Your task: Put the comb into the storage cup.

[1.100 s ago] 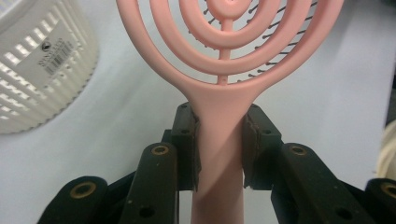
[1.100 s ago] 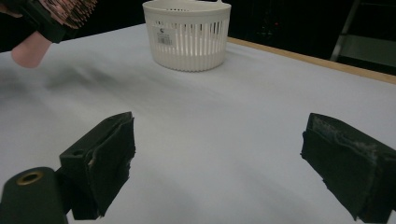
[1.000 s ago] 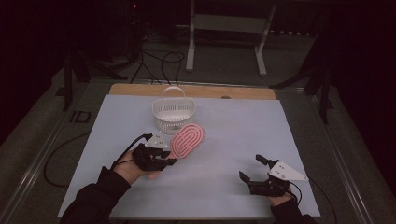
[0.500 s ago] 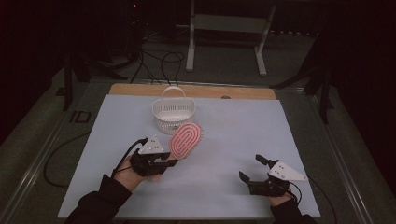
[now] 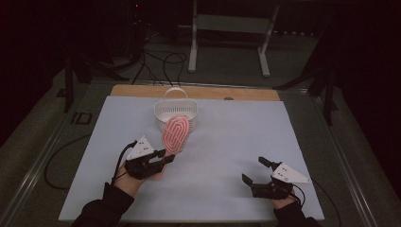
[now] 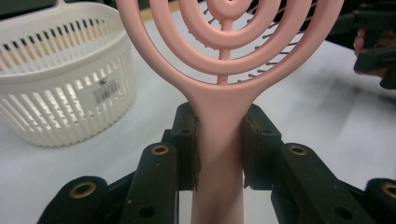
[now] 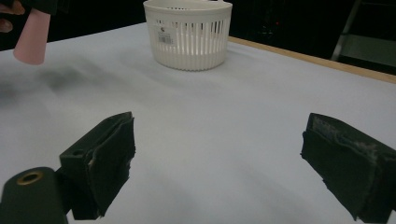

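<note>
A pink hairbrush (image 5: 176, 134) with a looped openwork head is held up off the table by its handle (image 6: 219, 140), with my left gripper (image 5: 163, 158) shut on it; both pads press the handle's sides. The brush head tilts toward a white slotted basket (image 5: 176, 109) with a handle, standing at the table's far middle, also seen as the basket (image 6: 60, 88) and the basket (image 7: 188, 32). My right gripper (image 5: 254, 174) rests low near the table's front right, open, with nothing between its jaws (image 7: 219, 158). The end of the brush handle (image 7: 31, 35) shows at upper left in the right gripper view.
A pale blue-white sheet (image 5: 227, 142) covers the table, with a wooden strip (image 5: 246, 93) along the far edge. Cables (image 5: 161, 61) and a metal stand (image 5: 227, 28) lie on the dark floor beyond. A cable (image 5: 61, 156) trails off the table's left side.
My left gripper has carried the brush a little to the left and toward the person, tilting the head more upright in front of the basket. The right gripper has stayed still.
</note>
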Demonstrator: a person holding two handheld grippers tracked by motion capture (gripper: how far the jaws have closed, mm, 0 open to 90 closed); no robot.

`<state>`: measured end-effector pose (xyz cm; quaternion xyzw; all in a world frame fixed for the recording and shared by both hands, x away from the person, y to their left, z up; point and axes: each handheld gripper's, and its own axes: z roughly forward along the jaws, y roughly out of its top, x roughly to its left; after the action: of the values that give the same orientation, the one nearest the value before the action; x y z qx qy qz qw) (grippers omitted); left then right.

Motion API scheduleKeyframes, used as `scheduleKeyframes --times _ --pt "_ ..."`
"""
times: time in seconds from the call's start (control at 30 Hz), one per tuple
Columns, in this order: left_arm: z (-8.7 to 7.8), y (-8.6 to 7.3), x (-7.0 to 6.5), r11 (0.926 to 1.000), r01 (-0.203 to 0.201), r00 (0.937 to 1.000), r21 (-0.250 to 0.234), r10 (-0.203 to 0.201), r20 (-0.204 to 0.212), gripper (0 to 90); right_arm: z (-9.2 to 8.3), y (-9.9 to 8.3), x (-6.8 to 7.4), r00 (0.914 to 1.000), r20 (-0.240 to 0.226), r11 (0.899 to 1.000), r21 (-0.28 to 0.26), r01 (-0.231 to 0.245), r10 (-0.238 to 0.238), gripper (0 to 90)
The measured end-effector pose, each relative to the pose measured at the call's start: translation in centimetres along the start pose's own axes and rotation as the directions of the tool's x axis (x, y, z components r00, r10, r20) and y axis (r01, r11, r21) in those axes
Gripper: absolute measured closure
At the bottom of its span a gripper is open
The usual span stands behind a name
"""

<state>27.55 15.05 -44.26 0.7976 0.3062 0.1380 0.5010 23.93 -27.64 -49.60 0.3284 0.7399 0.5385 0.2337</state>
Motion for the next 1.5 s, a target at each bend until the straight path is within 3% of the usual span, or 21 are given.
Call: scheduleKeyframes --times 0.27,0.53,0.6,0.77,0.87,0.93,1.23,1.5 --pt "-0.3 -1.0 0.2 0.9969 0.027 0.9995 -0.074 -0.028 -0.017 70.8 0.1 0.0 0.0 1.0000 -0.001 1.000 0.000 0.000 0.000 9.5" --pt "-0.4 -2.0 -0.1 0.9900 0.002 0.9996 -0.141 -0.006 -0.028 70.7 0.1 0.0 0.0 1.0000 -0.002 1.000 0.001 0.000 0.000 9.5" --pt "-0.5 -2.3 -0.1 0.9868 0.011 0.9993 -0.162 -0.017 -0.032 70.7 0.1 0.0 0.0 1.0000 -0.002 1.000 0.001 0.001 -0.001 9.5" --pt "-0.4 -3.0 -0.1 0.9842 0.017 0.9989 -0.176 -0.024 -0.041 70.7 0.1 0.0 0.0 1.0000 -0.001 1.000 0.001 0.002 -0.002 9.5" --pt "-0.4 -3.4 0.0 0.9806 0.017 0.9969 -0.195 -0.031 -0.072 70.7 0.1 0.0 0.1 1.0000 -0.001 1.000 0.004 0.003 -0.003 9.5" --pt "-0.3 -3.4 0.1 0.9827 0.019 0.9948 -0.184 -0.037 -0.095 70.7 0.1 0.1 0.1 1.0000 0.008 1.000 0.007 0.006 -0.006 9.5" --pt "-0.2 -4.0 0.5 0.9821 0.051 0.9929 -0.181 -0.069 -0.096 70.7 -0.2 1.4 0.5 0.9998 0.007 1.000 0.013 -0.019 0.019 9.4" --pt "-0.4 -4.1 0.6 0.9794 0.055 0.9915 -0.194 -0.077 -0.105 70.7 0.2 3.0 1.4 0.9998 -0.005 0.998 0.065 0.018 -0.018 9.4"
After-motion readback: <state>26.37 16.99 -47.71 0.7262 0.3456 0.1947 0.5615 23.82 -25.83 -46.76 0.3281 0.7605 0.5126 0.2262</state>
